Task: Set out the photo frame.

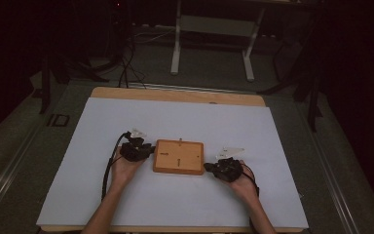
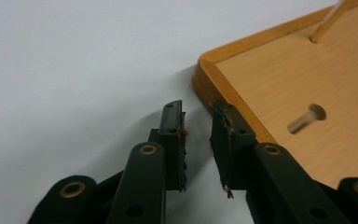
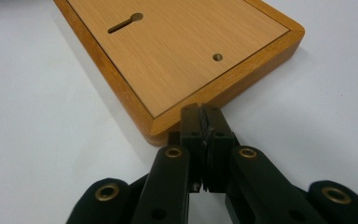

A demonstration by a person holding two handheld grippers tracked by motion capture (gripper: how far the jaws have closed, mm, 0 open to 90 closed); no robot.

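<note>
Board (image 1: 178,156) lies flat, mid counter (image 1: 126,204), between both tools. Left tool (image 2: 198,128): jaws apart, at board's left edge, holding nothing. Right tool (image 3: 204,122): jaws pressed together, tip touching board's near right corner, nothing between.

Do it well: push level, slow, both sides even, so board slides and does not spin. Keep jaws low on rim.

Watch: thin stick (image 2: 328,21) and short peg (image 2: 305,119) stand in board; don't bump. Counter around board bare. Floor frame (image 1: 214,29) far off, no bother.

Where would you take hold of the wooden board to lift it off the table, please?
Grip the wooden board by its raised rim at the two short ends, coming in from the sides: it lies flat, so only the edges offer purchase, and the left gripper and right gripper sit there.
</note>
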